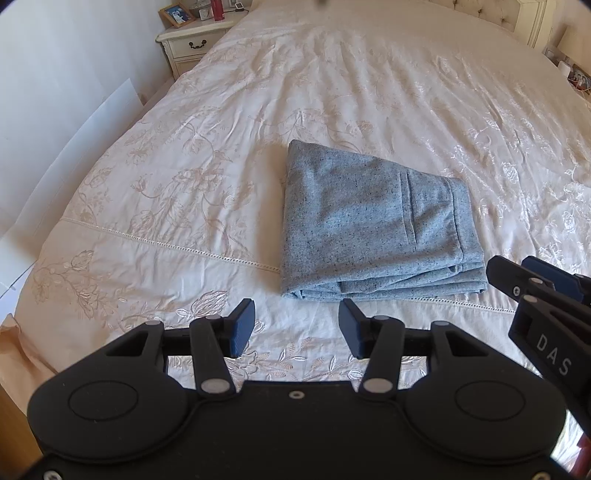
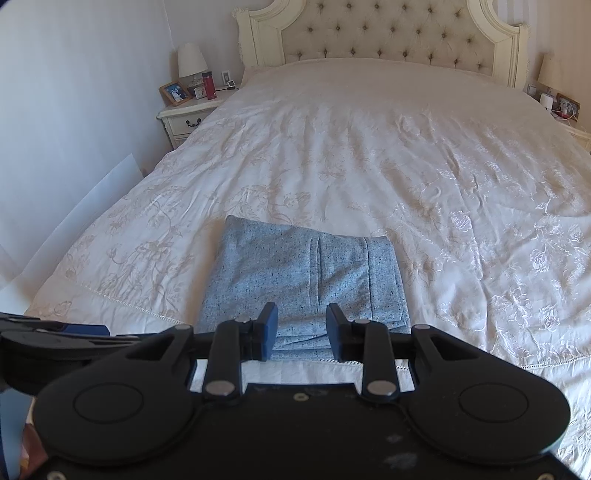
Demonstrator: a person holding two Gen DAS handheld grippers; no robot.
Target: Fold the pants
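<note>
The grey-blue speckled pants lie folded into a compact stack on the cream bedspread, a pocket seam facing up. My left gripper hovers open just short of the stack's near edge, nothing between its blue pads. The right gripper shows at the right edge of that view, beside the stack's near right corner. In the right wrist view the pants sit straight ahead, and my right gripper stands open above their near edge, holding nothing. The left gripper's body shows at the left.
A tufted headboard closes the far end of the bed. A nightstand at the far left carries a lamp, a photo frame and a red bottle. Another bedside surface with small items is at the far right. A white wall runs along the left.
</note>
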